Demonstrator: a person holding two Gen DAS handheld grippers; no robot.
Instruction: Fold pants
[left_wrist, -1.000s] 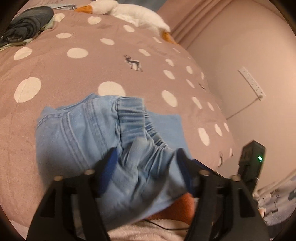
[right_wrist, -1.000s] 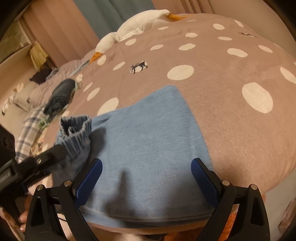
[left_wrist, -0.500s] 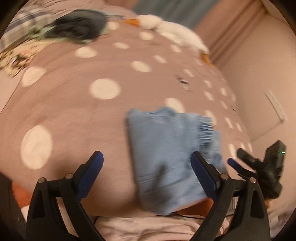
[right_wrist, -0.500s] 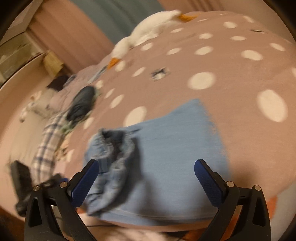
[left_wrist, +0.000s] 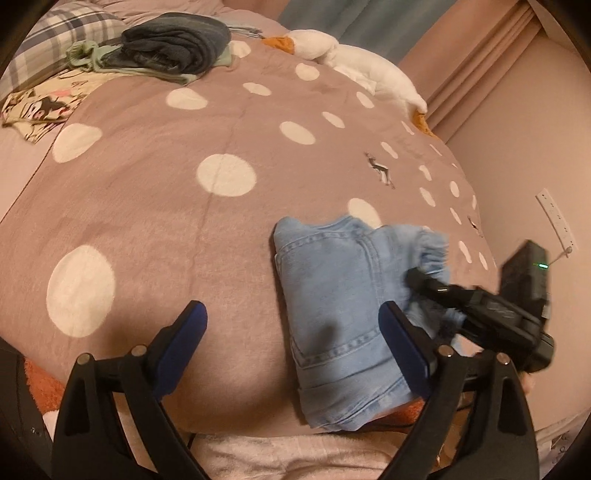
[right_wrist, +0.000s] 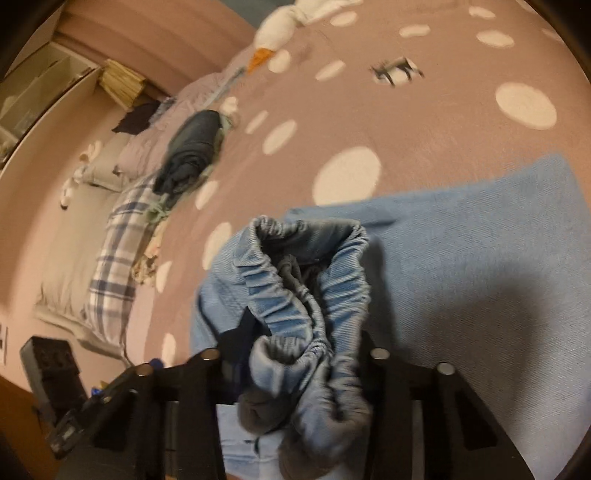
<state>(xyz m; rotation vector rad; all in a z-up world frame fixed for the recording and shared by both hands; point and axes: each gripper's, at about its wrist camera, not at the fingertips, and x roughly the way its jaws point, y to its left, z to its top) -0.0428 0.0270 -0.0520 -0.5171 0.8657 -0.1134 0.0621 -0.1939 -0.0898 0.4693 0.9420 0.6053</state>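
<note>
Left wrist view looks across a bed whose mauve blanket (left_wrist: 155, 206) is strewn with cream dots and small deer motifs. Folded light-blue denim pants (left_wrist: 332, 295) lie near the bed's near edge, toward the right of this view. The left tongs (left_wrist: 291, 325) stand wide apart above the blanket, closing slightly, gripping nothing; one blue pad sits over bare blanket, the other over the denim.

At the right, the right tongs (left_wrist: 424, 280) reach onto the pants' gathered elastic waistband (left_wrist: 432, 251). From the right wrist view, the right tongs (right_wrist: 291, 354) are closing with that bunched waistband (right_wrist: 306, 288) packed between them, so the fabric appears pinched.

Farther up the bed, a heap of dark clothes (left_wrist: 173, 48) rests on a pale-green garment, beside a plaid pillow (left_wrist: 48, 40) and a patterned cloth (left_wrist: 40, 107). A white plush goose (left_wrist: 354, 62) with an orange beak lies along the far edge, against pink curtains (left_wrist: 476, 62). A white power strip (left_wrist: 557, 225) is fixed to the pink wall at right. An orange fabric edge (left_wrist: 44, 387) shows below the blanket.
</note>
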